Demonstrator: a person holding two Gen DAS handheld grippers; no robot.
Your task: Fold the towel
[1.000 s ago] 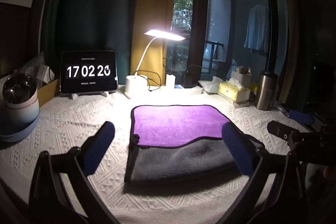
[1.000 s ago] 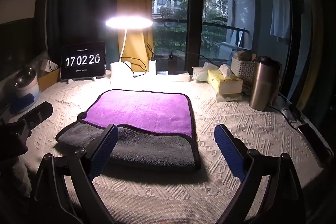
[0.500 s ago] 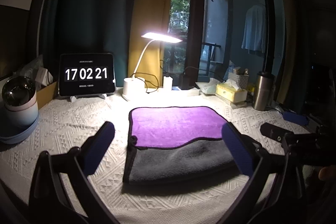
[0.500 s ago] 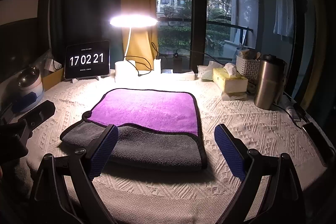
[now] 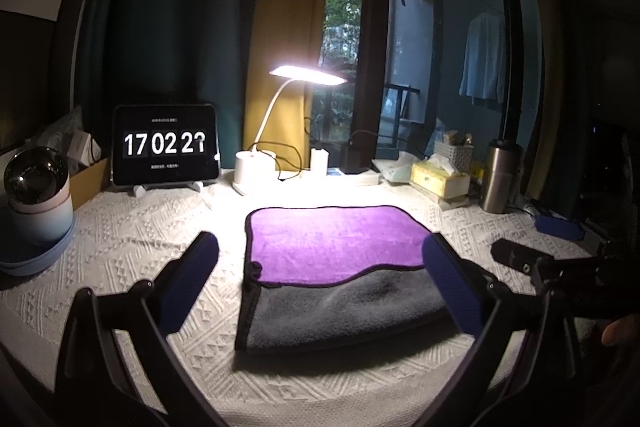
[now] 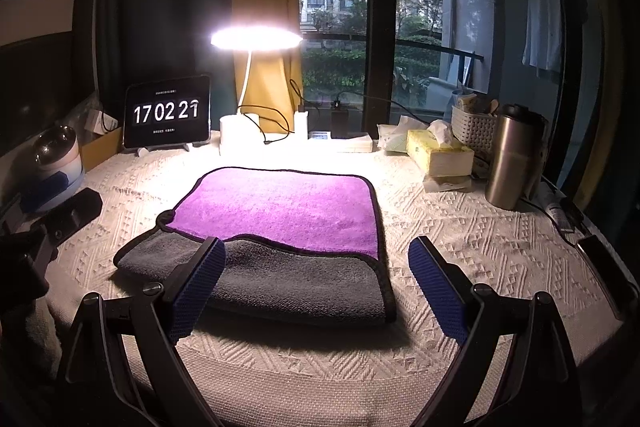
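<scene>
A folded towel (image 5: 336, 267) lies flat on the white textured tablecloth, its purple layer over a grey layer that sticks out toward me; it also shows in the right wrist view (image 6: 280, 227). My left gripper (image 5: 320, 267) is open and empty, hovering above the towel's near part. My right gripper (image 6: 316, 267) is open and empty, held above the towel's near right corner. The right gripper's tip (image 5: 516, 259) shows at the right of the left wrist view, and the left gripper's tip (image 6: 76, 207) at the left of the right wrist view.
At the back stand a tablet clock (image 5: 166, 145), a lit desk lamp (image 5: 256, 171), a tissue box (image 6: 440, 157), a basket (image 6: 474, 127) and a steel flask (image 6: 512, 157). A round appliance (image 5: 36, 195) sits at the left. The table edge is near me.
Both grippers have drawn back and risen a little, so the towel looks slightly farther and lower. The towel has not moved. Both grippers stay open.
</scene>
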